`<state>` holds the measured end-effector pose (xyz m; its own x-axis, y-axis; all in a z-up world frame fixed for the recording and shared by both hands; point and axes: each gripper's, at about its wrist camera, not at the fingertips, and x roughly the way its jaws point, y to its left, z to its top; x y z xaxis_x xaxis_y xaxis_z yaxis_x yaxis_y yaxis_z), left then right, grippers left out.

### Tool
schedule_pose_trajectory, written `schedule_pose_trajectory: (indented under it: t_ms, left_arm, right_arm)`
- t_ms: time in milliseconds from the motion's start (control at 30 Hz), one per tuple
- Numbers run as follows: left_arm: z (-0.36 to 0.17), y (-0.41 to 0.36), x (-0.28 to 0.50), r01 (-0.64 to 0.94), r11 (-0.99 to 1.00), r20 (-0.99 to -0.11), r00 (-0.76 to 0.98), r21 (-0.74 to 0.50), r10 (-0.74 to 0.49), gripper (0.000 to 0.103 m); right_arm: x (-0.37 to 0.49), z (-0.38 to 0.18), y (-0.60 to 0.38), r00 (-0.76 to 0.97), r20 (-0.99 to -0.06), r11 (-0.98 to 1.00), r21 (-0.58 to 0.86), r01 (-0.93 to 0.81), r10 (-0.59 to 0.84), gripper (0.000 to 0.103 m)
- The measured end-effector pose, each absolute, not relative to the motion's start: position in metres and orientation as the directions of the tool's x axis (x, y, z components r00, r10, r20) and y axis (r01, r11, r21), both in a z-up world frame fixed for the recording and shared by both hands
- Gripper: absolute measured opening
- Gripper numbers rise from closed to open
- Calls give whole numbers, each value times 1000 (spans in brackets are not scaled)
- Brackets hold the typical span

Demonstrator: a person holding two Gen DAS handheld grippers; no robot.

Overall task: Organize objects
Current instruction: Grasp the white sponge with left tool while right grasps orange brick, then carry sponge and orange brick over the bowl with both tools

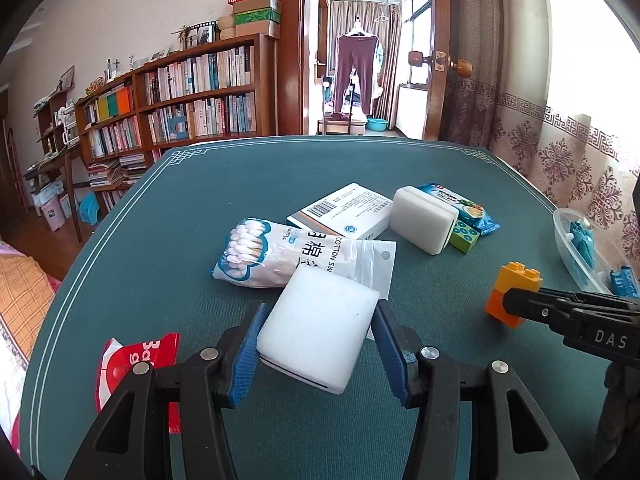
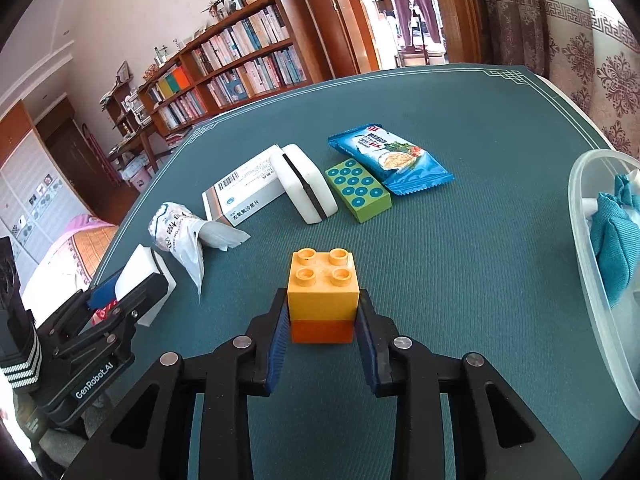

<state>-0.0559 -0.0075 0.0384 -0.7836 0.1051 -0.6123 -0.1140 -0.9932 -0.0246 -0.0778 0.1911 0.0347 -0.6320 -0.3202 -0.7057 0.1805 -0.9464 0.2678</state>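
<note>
Table [image 1: 132, 264]: one, covered in a dark green mat with a pale border line.

Grippers: two. Left gripper [image 1: 318, 342], blue-padded fingers [image 1: 248, 346] closed against both sides of one white sponge block [image 1: 316, 332]; the block sits at 6 o'clock in the left wrist view, its far edge overlapping the cotton swab bag. Right gripper [image 2: 322, 320], fingers [image 2: 278, 340] pressed on the two flanks of the brick stack [image 2: 322, 300], which stands upright on the table at the centre of the right wrist view.

Brick stack: two toy bricks, one yellow with four studs on top, one orange beneath.

White sponge blocks: two in all. The second sponge [image 1: 424, 220], with a dark band, leans on the medicine box at 12 o'clock from the held one.

Cotton swab bag [image 1: 288, 254]: one, clear with blue print, lying flat.

Medicine box [image 1: 344, 210]: one, white with barcode.

Green dotted block [image 2: 358, 190]: one, just beside the second sponge at its 3 o'clock.

Blue snack packet [image 2: 390, 158]: one, touching the green block's far side.

Red packet [image 1: 136, 364]: one, at 8 o'clock, partly hidden by the left gripper.

Clear plastic tub [image 2: 588, 240]: one, at 3 o'clock, holding teal cloth [image 2: 614, 240].
</note>
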Motion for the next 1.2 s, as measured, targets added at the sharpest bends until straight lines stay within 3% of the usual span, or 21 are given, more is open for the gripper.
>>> schedule_pose_trajectory:
  t_ms: [233,667,1200]
  left_arm:
    - [42,1,-45,-142,-989,-611,-781,-28,130,56]
    - [43,10,-35,-167,-985,-624,-765,-47,160,56]
    - [51,44,-29,-242,-969,-630,-746,-44,215,56]
  right_arm:
    - [-58,32,196,-661,-703,-965,193,180,-264,33]
    - [-55,26,195,-660,-705,-966,192,175,-260,39]
    - [-34,55,237,-662,-670,-933,331,141,-337,34]
